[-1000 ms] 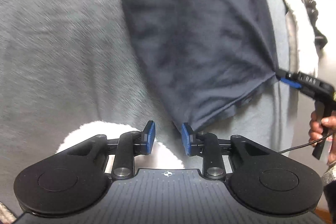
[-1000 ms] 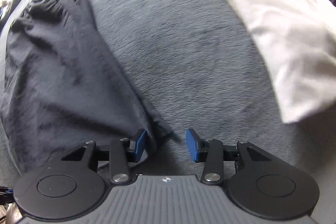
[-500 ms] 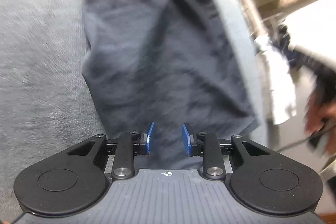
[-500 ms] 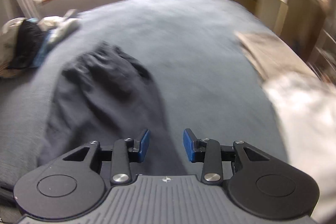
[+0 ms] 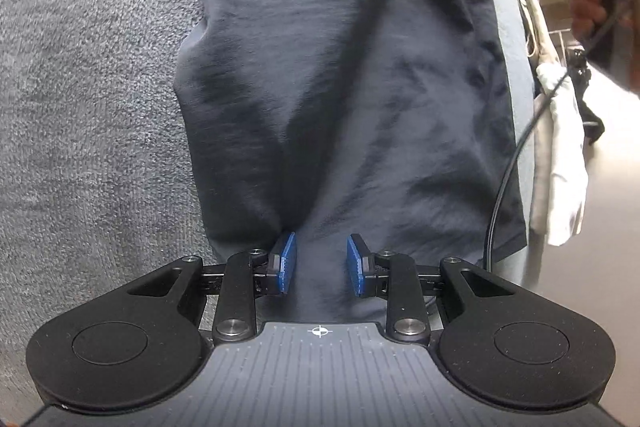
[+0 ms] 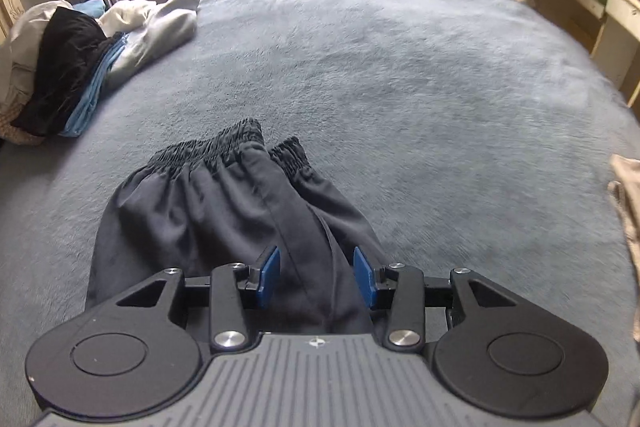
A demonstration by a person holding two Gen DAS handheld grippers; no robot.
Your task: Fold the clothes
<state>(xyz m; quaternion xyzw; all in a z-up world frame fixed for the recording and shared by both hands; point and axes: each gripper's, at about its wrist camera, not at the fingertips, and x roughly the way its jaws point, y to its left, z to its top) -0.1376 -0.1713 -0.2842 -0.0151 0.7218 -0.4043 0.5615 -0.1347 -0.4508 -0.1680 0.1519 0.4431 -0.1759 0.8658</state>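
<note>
One pair of dark shorts (image 6: 224,215) lies on the bed (image 6: 440,99), doubled lengthwise, creased.
Both hand-held grippers, left (image 5: 322,265) and right (image 6: 316,277), are held wide above it, nothing gripped; further folding and smoothing is judged outstanding.

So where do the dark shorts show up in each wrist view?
Left wrist: dark shorts fill the centre, running top to bottom between the open fingers.
Right wrist: lower centre-left, elastic waistband farthest from the camera.
Shared landmark: grey fleece blanket beneath them.

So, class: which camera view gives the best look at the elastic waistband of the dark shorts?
The right wrist view. There the gathered waistband lies in plain sight at the far end of the dark shorts, on the grey blanket. The left wrist view shows only wrinkled shorts fabric, with no waistband visible.
</note>
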